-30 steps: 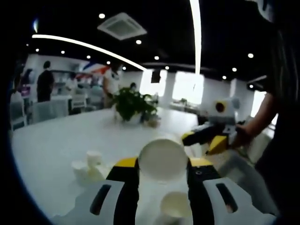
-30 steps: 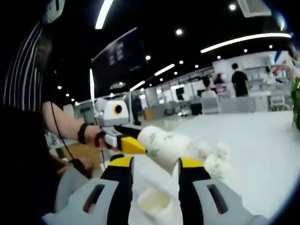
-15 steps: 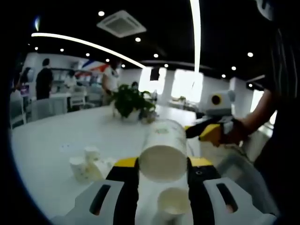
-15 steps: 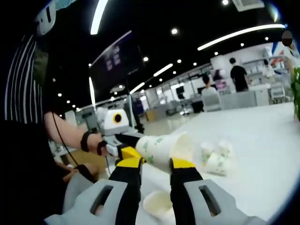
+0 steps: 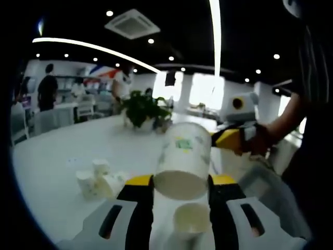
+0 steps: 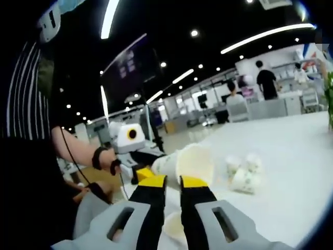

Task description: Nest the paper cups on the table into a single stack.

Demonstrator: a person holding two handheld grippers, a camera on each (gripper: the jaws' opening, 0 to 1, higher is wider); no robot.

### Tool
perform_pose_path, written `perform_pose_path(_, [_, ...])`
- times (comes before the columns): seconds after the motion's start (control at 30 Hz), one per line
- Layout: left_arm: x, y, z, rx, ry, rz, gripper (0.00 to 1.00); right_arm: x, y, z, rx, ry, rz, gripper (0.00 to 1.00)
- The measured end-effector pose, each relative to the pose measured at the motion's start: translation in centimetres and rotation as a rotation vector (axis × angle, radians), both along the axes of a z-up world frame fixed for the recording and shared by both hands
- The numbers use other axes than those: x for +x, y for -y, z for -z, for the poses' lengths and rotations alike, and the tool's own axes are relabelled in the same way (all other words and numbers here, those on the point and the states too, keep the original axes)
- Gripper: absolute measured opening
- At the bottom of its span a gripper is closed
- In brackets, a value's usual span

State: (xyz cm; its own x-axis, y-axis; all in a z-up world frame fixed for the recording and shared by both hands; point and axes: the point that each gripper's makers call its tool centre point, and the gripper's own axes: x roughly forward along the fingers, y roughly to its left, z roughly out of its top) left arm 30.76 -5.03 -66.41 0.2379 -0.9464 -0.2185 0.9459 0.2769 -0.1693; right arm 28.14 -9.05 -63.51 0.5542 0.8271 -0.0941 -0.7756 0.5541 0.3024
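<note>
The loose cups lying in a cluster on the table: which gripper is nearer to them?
Left. The left gripper, clamping the printed cup, sits beside the cluster. The right gripper stands beyond that cup, farther off.

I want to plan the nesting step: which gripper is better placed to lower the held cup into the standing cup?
Right, probably: the right gripper seems to pinch the held cup at its rim, above the standing cup; the left gripper clamps its sides.

Open hall: dark ceiling (image 5: 171,31) with strip lights and spotlights, white walls, bright windows (image 5: 206,91), potted plant (image 5: 141,108), chairs (image 5: 47,121) beyond
</note>
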Motion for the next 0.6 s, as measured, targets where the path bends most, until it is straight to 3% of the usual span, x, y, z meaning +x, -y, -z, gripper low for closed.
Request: perform_pose_path(0.6, [-0.34, -0.28, -0.08, -0.015, -0.015, -0.006, 0.4, -0.6, -0.5, -0.49, -0.02, 0.042, -0.033, 0.02])
